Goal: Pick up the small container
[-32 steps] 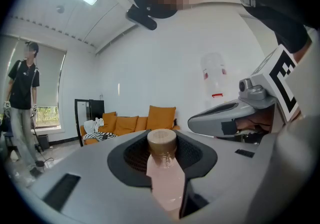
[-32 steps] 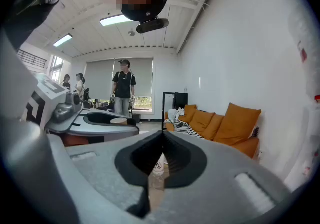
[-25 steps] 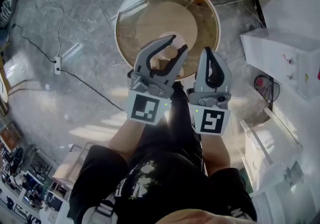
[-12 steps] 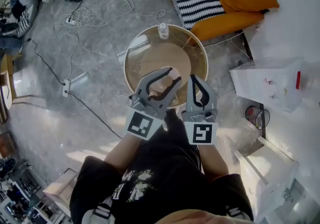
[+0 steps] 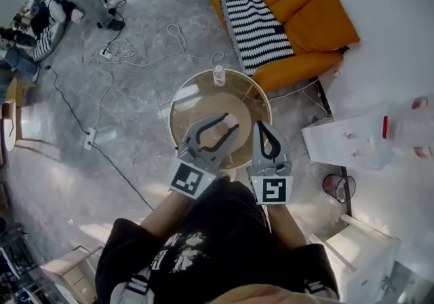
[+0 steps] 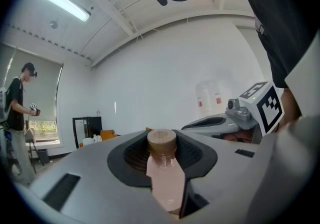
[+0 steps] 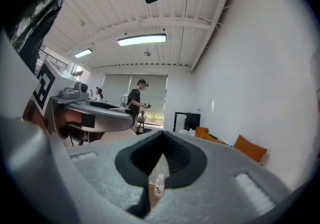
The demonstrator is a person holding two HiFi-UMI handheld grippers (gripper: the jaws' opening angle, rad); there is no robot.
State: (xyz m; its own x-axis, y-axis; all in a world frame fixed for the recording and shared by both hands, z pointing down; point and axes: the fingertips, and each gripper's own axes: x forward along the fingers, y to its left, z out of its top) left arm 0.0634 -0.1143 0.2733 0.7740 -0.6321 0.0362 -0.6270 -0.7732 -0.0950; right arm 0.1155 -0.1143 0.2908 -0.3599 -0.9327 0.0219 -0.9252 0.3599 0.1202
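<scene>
Small pale-pink container with a brown cap (image 6: 164, 170): clamped between the dark pads of the left gripper (image 5: 232, 122), cap towards the jaw tips, at lower centre of the left gripper view. Jaws part-way apart, pressing on the container's sides. Jaws of the right gripper (image 5: 260, 125) closed together, tips touching, nothing held.

Both grippers side by side at centre of the head view, overlapping the lower edge of a round glass-topped table with a wooden rim (image 5: 178, 109). Clear plastic bottle (image 5: 219, 77) upright at the table's upper edge, also seen through the slot below the right gripper's closed tips. Orange sofa (image 5: 319, 24) with black-and-white striped blanket (image 5: 254, 21) at upper right. White cables (image 5: 135, 58) loose on the grey floor at upper left. Person in dark clothing (image 5: 217, 241) at lower centre of the frame.
</scene>
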